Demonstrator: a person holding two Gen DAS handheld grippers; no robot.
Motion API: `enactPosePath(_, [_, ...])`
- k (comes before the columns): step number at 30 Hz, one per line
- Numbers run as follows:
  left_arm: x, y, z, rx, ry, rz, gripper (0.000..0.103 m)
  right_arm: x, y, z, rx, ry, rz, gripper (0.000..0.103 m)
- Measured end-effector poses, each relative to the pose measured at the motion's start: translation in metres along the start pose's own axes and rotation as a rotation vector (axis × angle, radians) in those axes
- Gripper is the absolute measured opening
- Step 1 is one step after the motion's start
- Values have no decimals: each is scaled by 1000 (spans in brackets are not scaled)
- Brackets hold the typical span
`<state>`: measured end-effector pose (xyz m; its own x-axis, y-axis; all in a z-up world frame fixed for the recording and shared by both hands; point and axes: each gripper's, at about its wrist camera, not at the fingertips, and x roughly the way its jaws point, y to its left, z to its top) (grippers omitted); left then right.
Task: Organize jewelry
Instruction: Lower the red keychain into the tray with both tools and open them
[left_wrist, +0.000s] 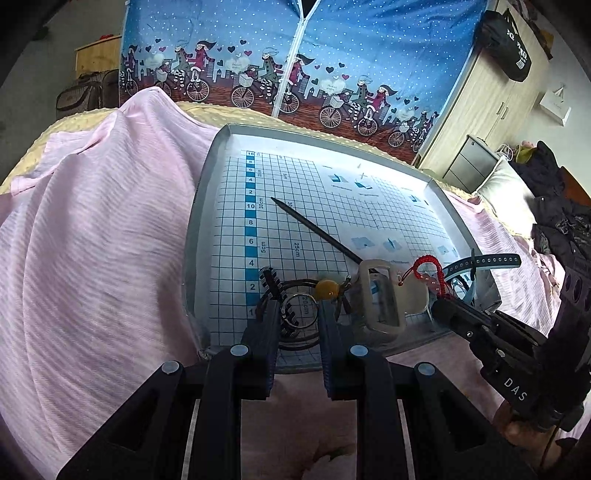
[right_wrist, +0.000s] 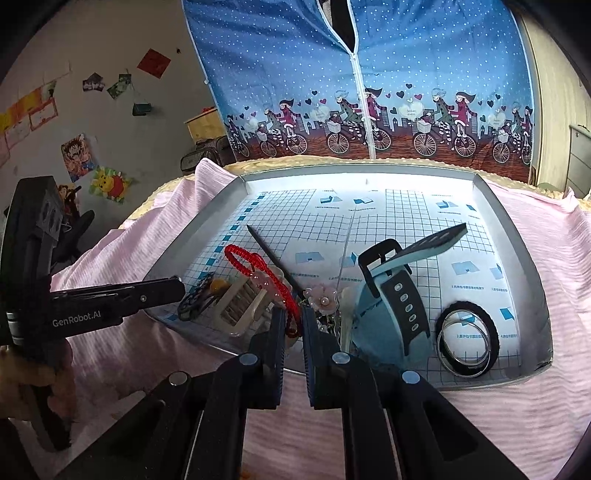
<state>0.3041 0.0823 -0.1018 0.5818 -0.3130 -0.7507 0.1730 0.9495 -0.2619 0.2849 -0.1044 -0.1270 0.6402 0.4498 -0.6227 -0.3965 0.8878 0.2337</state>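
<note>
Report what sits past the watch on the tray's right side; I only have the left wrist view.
Observer: A black band with silver hoops lying against it sits in the near right corner of the tray, apart from the watch.
Operator: Say what is between the right gripper's fingers.
Observer: A loop of the red cord runs into the narrow gap of the right gripper. I cannot tell whether it is pinched.
Operator: Name what lies just ahead of it.
Observer: A pink flower piece with a pearly centre, close to the watch strap.
</note>
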Motion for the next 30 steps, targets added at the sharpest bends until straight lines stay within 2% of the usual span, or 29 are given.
enactPosePath(12, [5, 1, -2, -17, 32, 33, 17, 0, -3, 0, 19, 5, -5, 10])
enactPosePath(14, [3, 2, -1, -22, 25, 37, 21, 0, -5, 0, 25, 6, -7, 10])
enactPosePath(16, [0, 4, -1, -31, 10, 37, 35, 0, -6, 1, 30, 6, -10, 13])
enactPosePath(19, [-5, 7, 0, -44, -11, 41, 40, -3, -7, 2, 36, -3, -13, 22])
enactPosePath(21, [-8, 8, 0, -49, -25, 43, 45, -4, -8, 3, 37, -7, -15, 23])
enactPosePath(24, [-14, 9, 1, -53, -59, 54, 62, -6, -8, 4, 38, -14, -21, 29])
enactPosePath(26, [-19, 8, 2, -50, -89, 65, 72, -9, -7, 4, 39, -28, -29, 39])
enactPosePath(28, [-23, 6, 3, -49, -124, 68, 86, -13, -6, 6, 36, -47, -37, 44])
enactPosePath(30, [-28, 6, 3, -46, -151, 66, 91, -19, -4, 7, 32, -73, -43, 50])
